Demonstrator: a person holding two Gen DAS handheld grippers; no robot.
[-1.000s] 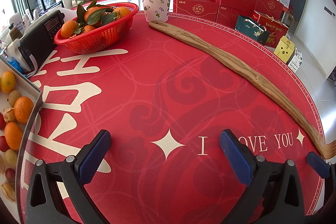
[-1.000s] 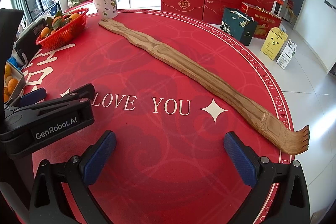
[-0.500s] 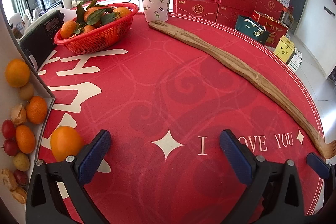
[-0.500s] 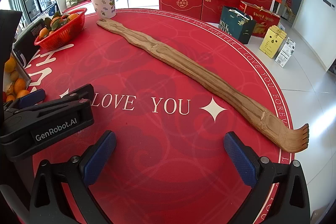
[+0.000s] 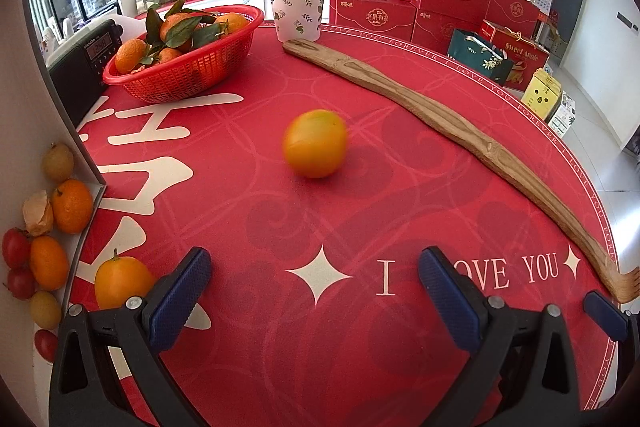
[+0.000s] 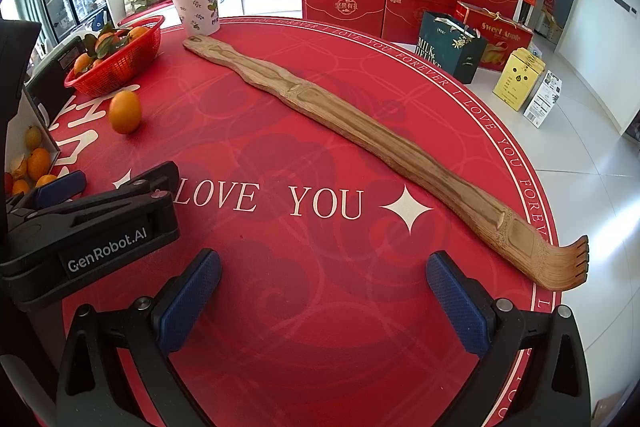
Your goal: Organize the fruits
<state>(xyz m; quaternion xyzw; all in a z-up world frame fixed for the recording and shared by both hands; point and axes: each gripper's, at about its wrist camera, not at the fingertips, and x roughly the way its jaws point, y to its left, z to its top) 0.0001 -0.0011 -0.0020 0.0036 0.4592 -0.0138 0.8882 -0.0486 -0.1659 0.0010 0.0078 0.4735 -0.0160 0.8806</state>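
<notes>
Left gripper: the left gripper [image 5: 314, 293] sat low over the red table [image 5: 360, 347] with its jaws spread wide and nothing between them.

Right gripper: the right gripper [image 6: 322, 301] was likewise spread wide and empty, its blue pads [image 6: 190, 301] hanging over bare cloth at 6 o'clock in its own view.

Loose orange: an orange [image 5: 315, 143] lay in the open middle of the table, at about 12 o'clock from the left gripper; it looked smeared, so it may have been rolling, though I could not be sure.

Second orange: another orange [image 5: 120, 281] sat at 9 o'clock, just beside the left gripper's near finger.

Box: a white box [image 5: 86, 163] at the left edge held small oranges, red fruits and pale ones.

Basket: a red basket [image 5: 188, 75] of leafy oranges stood at 11 o'clock, near a paper cup [image 5: 297, 7].

Back scratcher: a long wooden back scratcher [image 5: 460, 131] ran from 12 to 3 o'clock.

Risk: if the middle orange was rolling, it could run off the round table's edge, or slip aside under a hasty closing of the jaws.

Risk, near side: swinging the left gripper could knock the second orange away.
</notes>
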